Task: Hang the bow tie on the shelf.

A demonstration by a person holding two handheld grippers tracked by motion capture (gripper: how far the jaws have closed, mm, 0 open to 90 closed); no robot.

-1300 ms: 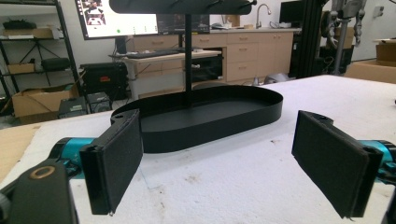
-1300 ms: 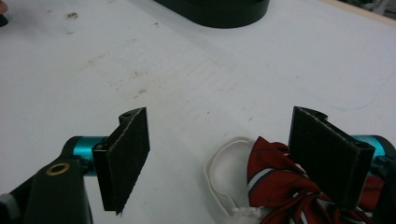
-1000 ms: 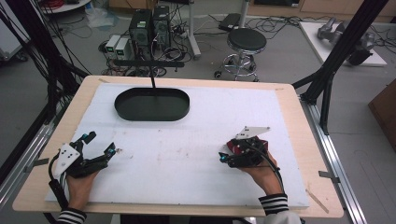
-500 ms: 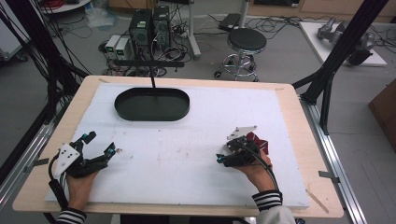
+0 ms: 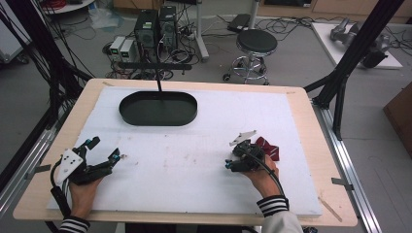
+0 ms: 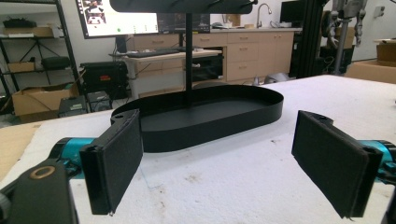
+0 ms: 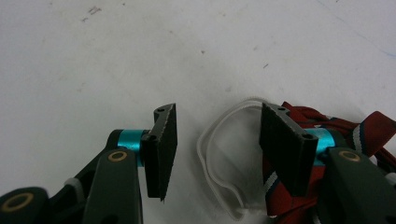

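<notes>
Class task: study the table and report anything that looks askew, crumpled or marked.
The red striped cloth lies bunched by the right gripper, its white elastic loop sprawled loose. The white table cover carries small scattered dark marks. The black tray sits flat.

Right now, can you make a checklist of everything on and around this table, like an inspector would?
Surface: white foam sheet on a wooden table, with a few small smudges.
Job's things: red striped cloth with a white elastic loop, lying flat by the right claw; black oval tray with an upright post, at the far left.
Clutter: nothing seen.
Grippers: left claw open, resting on the sheet, facing the tray; right claw open, over the loop and cloth.
Cables: one trails from each claw toward the person.
Surroundings: stool, computer boxes, loose floor cables.
</notes>
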